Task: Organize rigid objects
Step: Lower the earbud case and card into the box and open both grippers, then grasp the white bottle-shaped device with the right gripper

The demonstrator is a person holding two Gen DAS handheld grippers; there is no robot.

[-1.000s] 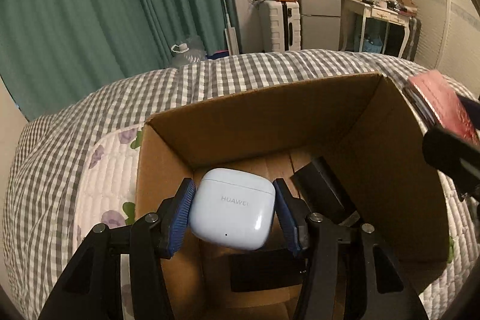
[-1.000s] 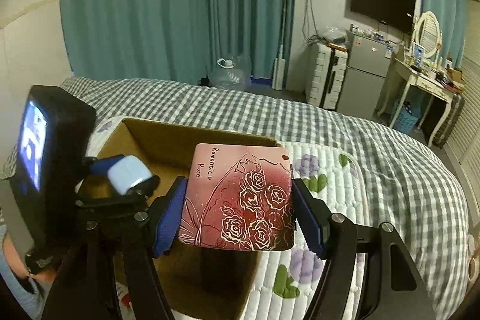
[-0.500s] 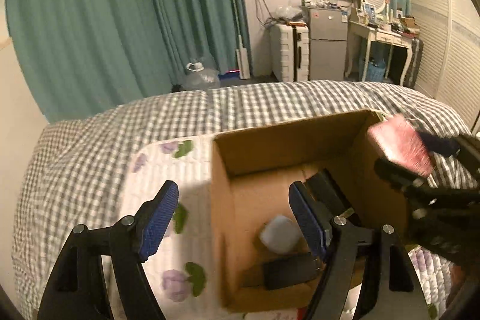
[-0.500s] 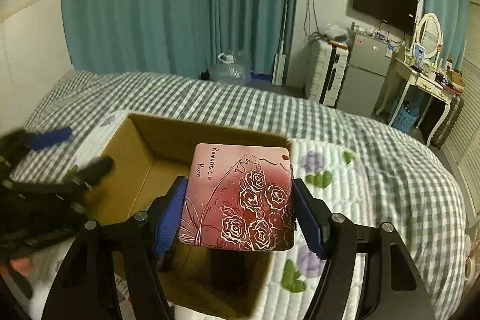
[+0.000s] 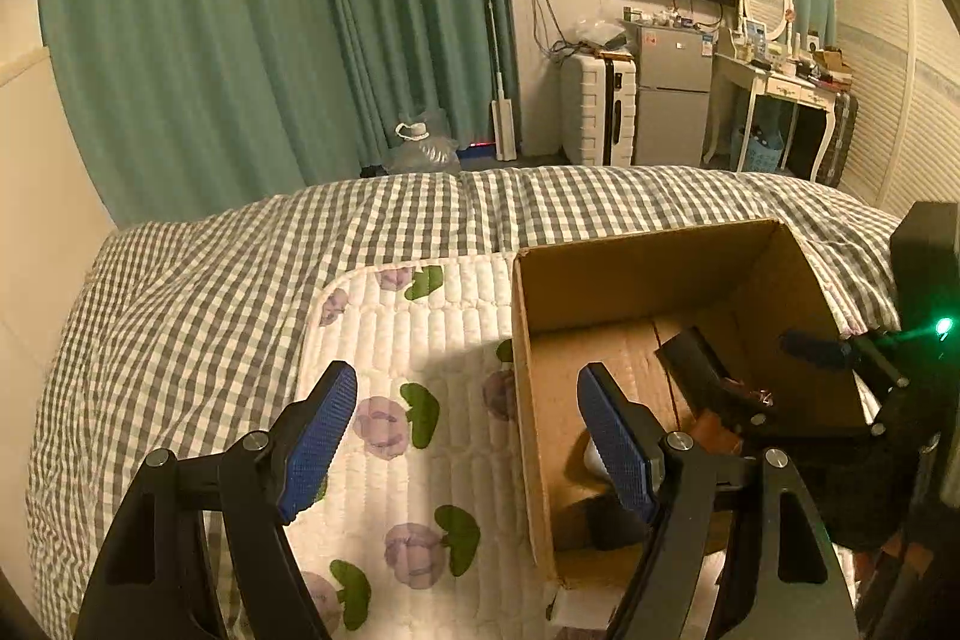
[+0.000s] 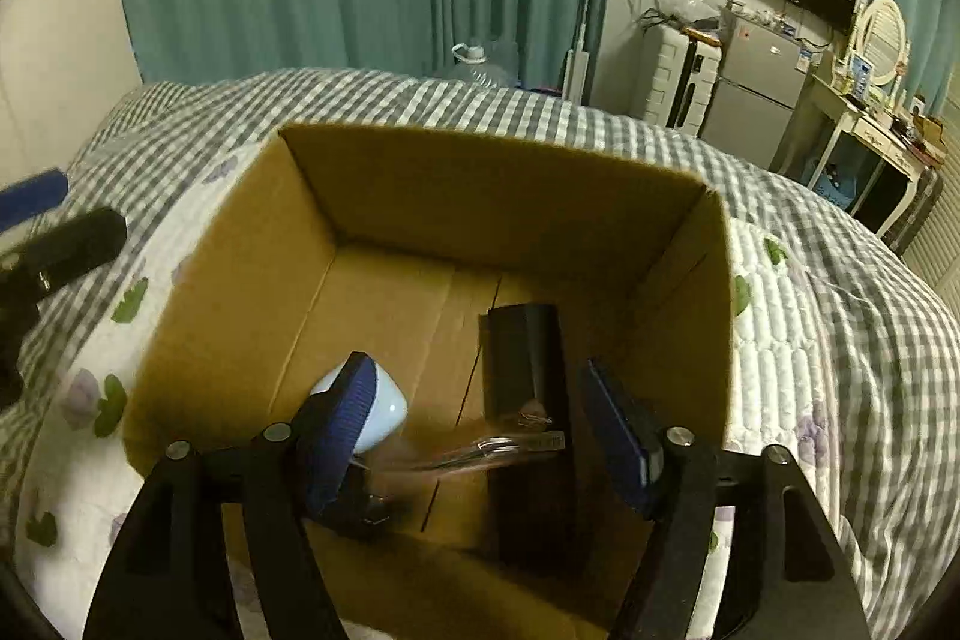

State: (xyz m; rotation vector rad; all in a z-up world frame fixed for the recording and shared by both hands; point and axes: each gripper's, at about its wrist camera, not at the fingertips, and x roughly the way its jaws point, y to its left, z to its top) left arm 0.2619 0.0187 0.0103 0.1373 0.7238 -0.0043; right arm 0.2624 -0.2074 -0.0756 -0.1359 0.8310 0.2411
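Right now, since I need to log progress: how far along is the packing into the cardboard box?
Done: a white earbud case and a black block lie in the cardboard box. In hand: nothing. The right gripper has just been opening its jaws over the box, with a blurred item loose between them. The left gripper, jaws just opened and empty, hangs over the quilt. Left: I cannot tell whether more items wait off-view.

Left gripper (image 5: 465, 436) and right gripper (image 6: 480, 436), both angled downward; the jaws of each have just been opening and stand apart, holding nothing.
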